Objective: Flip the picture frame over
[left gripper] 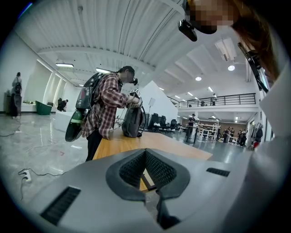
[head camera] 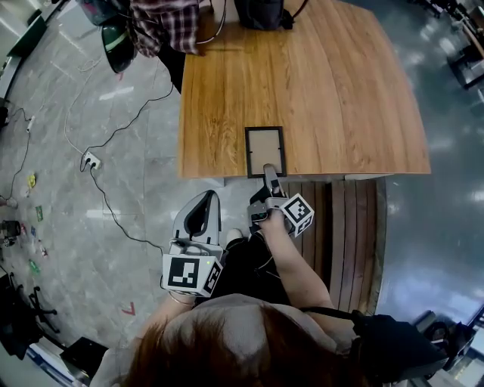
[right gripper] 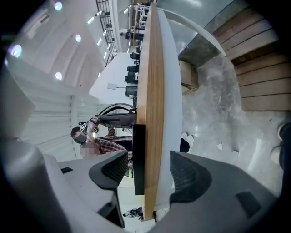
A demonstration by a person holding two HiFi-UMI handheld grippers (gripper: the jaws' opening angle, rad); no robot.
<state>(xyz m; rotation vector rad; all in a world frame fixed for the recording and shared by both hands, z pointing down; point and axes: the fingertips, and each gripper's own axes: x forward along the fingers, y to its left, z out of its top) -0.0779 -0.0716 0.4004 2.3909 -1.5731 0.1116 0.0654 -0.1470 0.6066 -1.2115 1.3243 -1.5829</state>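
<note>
I'm lining up on the black rectangular picture frame (head camera: 265, 151) for the flip.
My right gripper (right gripper: 149, 166) is gaping wide, holding nothing, with the frame and the wooden tabletop (right gripper: 152, 91) both between its fingers. Closing next probably needs the frame's edge alone.

At the far edge of the table (head camera: 333, 98), a person in a plaid shirt (head camera: 162, 26) and a dark backpack (head camera: 261, 13) are cut off by the head view's top. At its near edge, the picture frame (head camera: 265, 150) is partly covered by the right gripper (head camera: 269, 172), whose lower jaw is hidden under the tabletop. In the left gripper view the frame is mostly masked by the left gripper (left gripper: 146, 154); figures (left gripper: 193, 125) beyond the table are too small to be told.
</note>
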